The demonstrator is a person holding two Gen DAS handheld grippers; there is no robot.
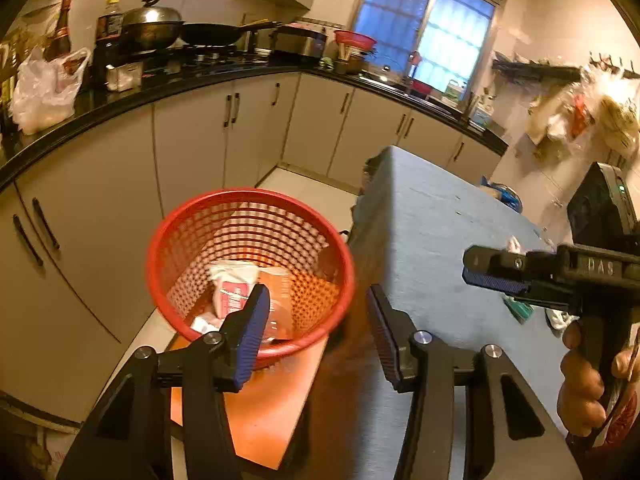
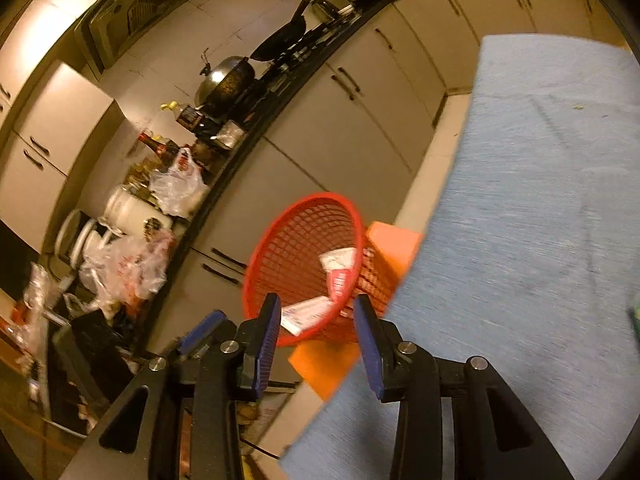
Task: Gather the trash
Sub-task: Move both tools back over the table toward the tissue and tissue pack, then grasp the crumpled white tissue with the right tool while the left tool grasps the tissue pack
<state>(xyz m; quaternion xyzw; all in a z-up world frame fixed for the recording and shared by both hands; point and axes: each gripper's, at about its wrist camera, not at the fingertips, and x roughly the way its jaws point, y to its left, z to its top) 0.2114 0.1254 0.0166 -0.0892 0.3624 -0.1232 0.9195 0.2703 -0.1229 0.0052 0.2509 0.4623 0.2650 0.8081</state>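
A red mesh waste basket (image 1: 248, 264) stands on an orange stool (image 1: 264, 400) beside the blue-clothed table (image 1: 432, 248). Several wrappers (image 1: 236, 292) lie inside it. My left gripper (image 1: 316, 328) is open and empty, hovering over the basket's near rim and the table edge. My right gripper (image 1: 492, 276) shows in the left wrist view, held over the table; its jaws look nearly closed there. In the right wrist view my right gripper (image 2: 316, 340) is open and empty, pointing at the basket (image 2: 304, 264) and its wrappers (image 2: 338, 268). Small scraps (image 1: 520, 308) lie on the table under the right gripper.
A black counter (image 1: 168, 80) with cream cabinets wraps the room, holding a wok, pans, bottles and plastic bags (image 1: 44, 88). A blue object (image 1: 504, 196) sits at the table's far edge. Bags hang on the right wall (image 1: 584, 116).
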